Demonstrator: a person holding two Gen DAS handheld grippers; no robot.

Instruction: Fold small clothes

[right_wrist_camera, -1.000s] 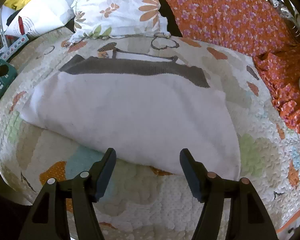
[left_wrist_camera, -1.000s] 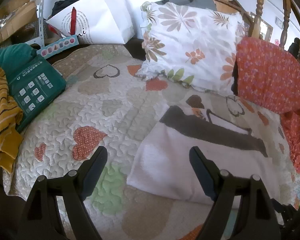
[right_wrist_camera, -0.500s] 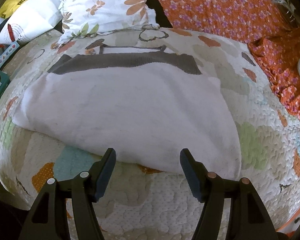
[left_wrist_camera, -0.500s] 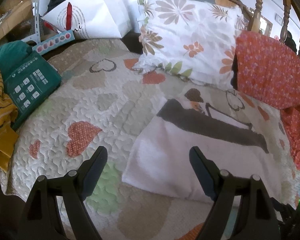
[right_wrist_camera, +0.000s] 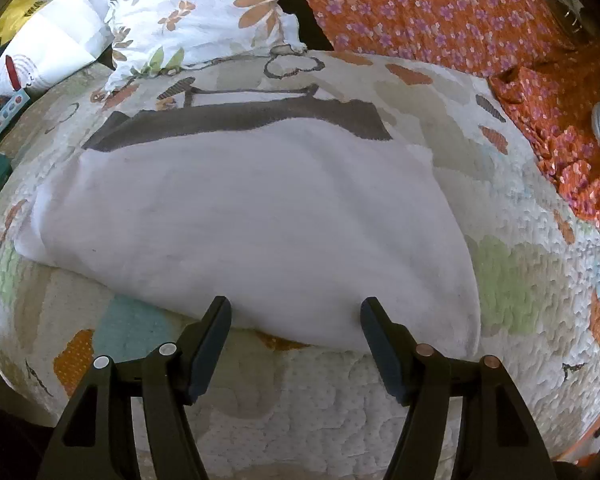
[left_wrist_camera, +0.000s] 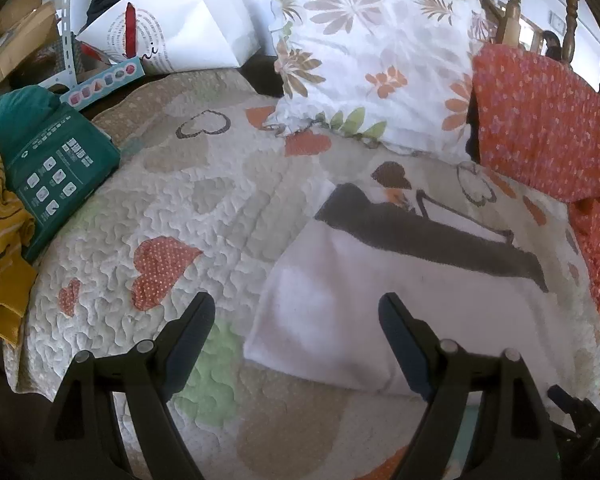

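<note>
White garment (right_wrist_camera: 252,216) with grey band lying flat on quilted bed cover (left_wrist_camera: 172,208), near edge facing both claws. Left claw (left_wrist_camera: 296,320) spread wide, empty, straddling garment's left corner. Right claw (right_wrist_camera: 296,316) spread wide, empty, hovering over near hem. Bare quilt showing left of garment; floral pillow (left_wrist_camera: 376,64) lying beyond.

White garment (right_wrist_camera: 252,216) with dark grey band at far edge, lying flat on heart-patterned quilt (right_wrist_camera: 520,280).
</note>
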